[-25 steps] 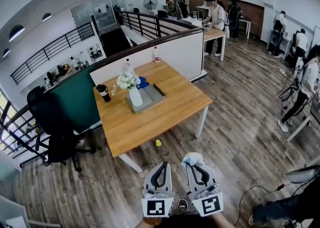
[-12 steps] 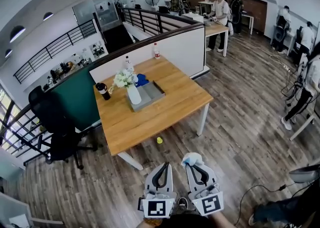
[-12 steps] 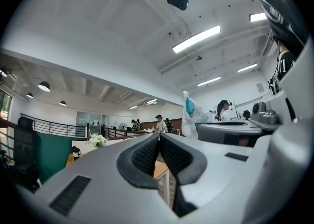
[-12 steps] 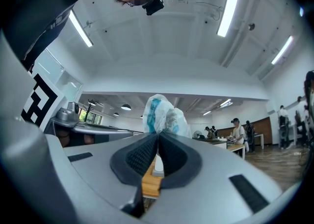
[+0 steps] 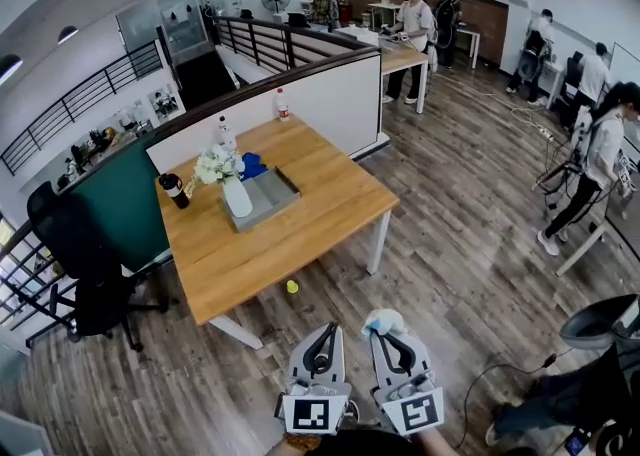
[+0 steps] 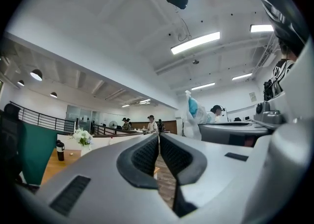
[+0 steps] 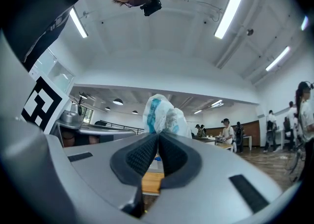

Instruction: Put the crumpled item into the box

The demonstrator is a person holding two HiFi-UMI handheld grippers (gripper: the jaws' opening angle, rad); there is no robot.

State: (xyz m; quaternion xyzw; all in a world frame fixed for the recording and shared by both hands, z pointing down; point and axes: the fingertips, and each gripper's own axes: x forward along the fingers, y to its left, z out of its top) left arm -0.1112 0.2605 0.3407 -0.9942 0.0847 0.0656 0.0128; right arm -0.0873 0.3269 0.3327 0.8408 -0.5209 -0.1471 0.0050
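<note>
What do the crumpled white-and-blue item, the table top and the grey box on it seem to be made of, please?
Crumpled white-and-blue item, pinched in the right gripper: probably thin plastic film, glossy and creased.
Brown rectangular table top: wood or wood-look laminate, matt, with visible plank grain.
Shallow grey box: smooth matt grey; plastic or painted metal, unclear.

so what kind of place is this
Most likely an open-plan office or workshop floor: a wooden desk backed by a partition, a black office chair, and people standing at further desks.
</note>
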